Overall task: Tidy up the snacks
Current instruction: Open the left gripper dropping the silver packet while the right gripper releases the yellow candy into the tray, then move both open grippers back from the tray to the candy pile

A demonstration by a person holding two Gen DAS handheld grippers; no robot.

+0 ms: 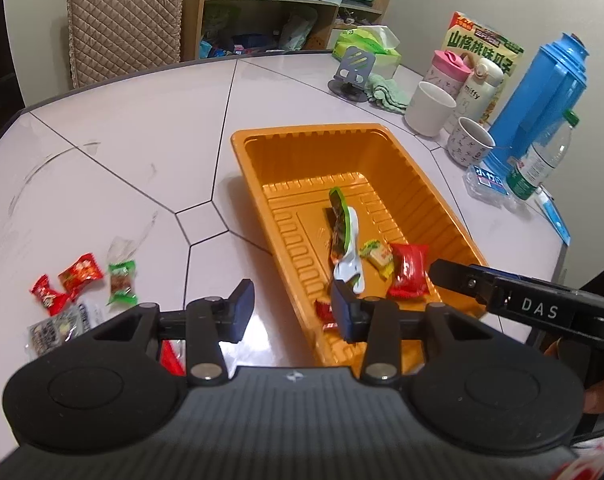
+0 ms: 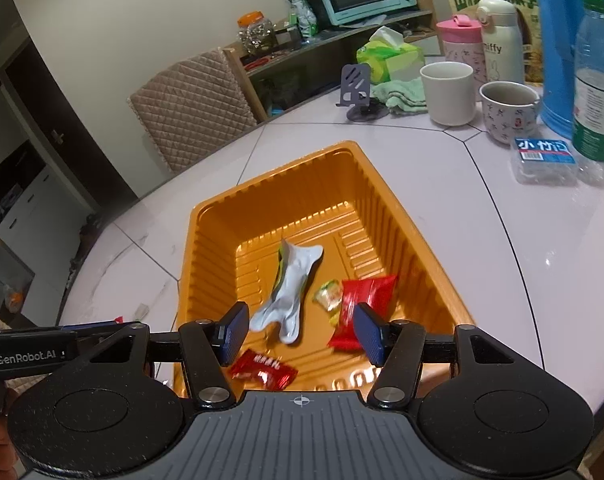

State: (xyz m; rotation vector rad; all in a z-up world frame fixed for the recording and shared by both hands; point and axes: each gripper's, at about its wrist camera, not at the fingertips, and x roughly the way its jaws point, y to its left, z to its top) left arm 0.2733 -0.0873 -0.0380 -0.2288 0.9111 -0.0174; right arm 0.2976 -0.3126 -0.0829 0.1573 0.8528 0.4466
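An orange plastic tray (image 1: 258, 160) (image 2: 206, 240) sits on the white table. It holds a long green-and-white packet (image 1: 343, 236) (image 2: 290, 292), a small yellow-green candy (image 1: 377, 258) (image 2: 329, 294), a big red packet (image 1: 409, 276) (image 2: 361, 300) and a small red candy (image 1: 323, 310) (image 2: 262, 372). Loose snacks lie on the table left of the tray: two red candies (image 1: 68, 280), a green candy (image 1: 121, 282) and a clear packet (image 1: 58, 328). My left gripper (image 1: 292, 312) is open and empty over the tray's near left rim. My right gripper (image 2: 300, 334) is open and empty above the tray's near end.
Along the table's right side stand a white cup (image 1: 427, 108), a patterned mug (image 1: 467, 140), pink and white bottles (image 1: 477, 80), a blue thermos (image 1: 541, 96), a water bottle (image 1: 541, 160), a snack box (image 1: 485, 46), a tissue pack (image 1: 365, 44) and a phone stand (image 1: 351, 74). A padded chair (image 1: 126, 16) stands behind.
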